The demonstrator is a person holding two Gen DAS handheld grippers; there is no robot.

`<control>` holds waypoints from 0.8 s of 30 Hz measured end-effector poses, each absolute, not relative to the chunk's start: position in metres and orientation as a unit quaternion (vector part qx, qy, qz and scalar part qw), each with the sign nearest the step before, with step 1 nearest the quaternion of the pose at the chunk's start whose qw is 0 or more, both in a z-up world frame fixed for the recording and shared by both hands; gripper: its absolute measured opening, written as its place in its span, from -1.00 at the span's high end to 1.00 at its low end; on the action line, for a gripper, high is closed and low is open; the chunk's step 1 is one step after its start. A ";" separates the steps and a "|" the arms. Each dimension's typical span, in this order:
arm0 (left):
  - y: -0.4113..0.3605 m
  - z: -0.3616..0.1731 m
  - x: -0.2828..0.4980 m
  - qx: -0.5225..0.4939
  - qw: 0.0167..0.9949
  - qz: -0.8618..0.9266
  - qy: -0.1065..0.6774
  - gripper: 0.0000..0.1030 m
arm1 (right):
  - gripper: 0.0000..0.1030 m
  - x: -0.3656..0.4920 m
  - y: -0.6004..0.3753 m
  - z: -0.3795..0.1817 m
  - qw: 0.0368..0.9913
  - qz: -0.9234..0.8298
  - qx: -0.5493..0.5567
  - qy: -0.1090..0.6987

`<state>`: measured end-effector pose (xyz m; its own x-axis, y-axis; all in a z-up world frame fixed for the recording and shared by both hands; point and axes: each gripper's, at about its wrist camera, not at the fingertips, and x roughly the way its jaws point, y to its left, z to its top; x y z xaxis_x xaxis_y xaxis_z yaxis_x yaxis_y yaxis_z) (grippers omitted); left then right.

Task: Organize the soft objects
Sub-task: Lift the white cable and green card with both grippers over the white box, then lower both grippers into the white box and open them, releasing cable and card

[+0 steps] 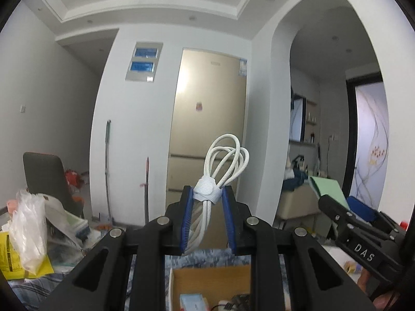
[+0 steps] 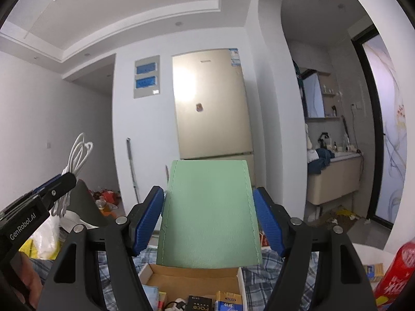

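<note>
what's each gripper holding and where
Left gripper clamps the coiled white cable at its strap wrap; right gripper holds the green pouch by its side edges.

Ahead of both grippers the air is open toward the fridge (image 1: 207, 119). Below, the cardboard box (image 2: 192, 274) stands open-topped, its floor partly taken by small packets. To the left a chair (image 1: 44, 178) and a pile of bags (image 1: 28, 228) crowd the table edge; a red can (image 2: 396, 272) blocks the right.

Home: fridge (image 1: 207, 119), bathrm vanity (image 2: 334, 178)
</note>
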<state>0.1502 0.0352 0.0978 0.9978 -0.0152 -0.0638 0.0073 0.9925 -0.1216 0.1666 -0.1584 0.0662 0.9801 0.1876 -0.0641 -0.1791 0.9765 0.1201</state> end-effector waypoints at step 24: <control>0.044 0.007 0.241 -0.044 0.967 -0.001 0.251 0.52 | -0.36 0.239 -0.142 -0.037 0.948 0.144 0.010 0.282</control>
<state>0.2406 0.0440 0.0069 0.8735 -0.0247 -0.4862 -0.0197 0.9961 -0.0861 0.2393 -0.1419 -0.0370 0.7991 0.2791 -0.5325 -0.2678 0.9582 0.1003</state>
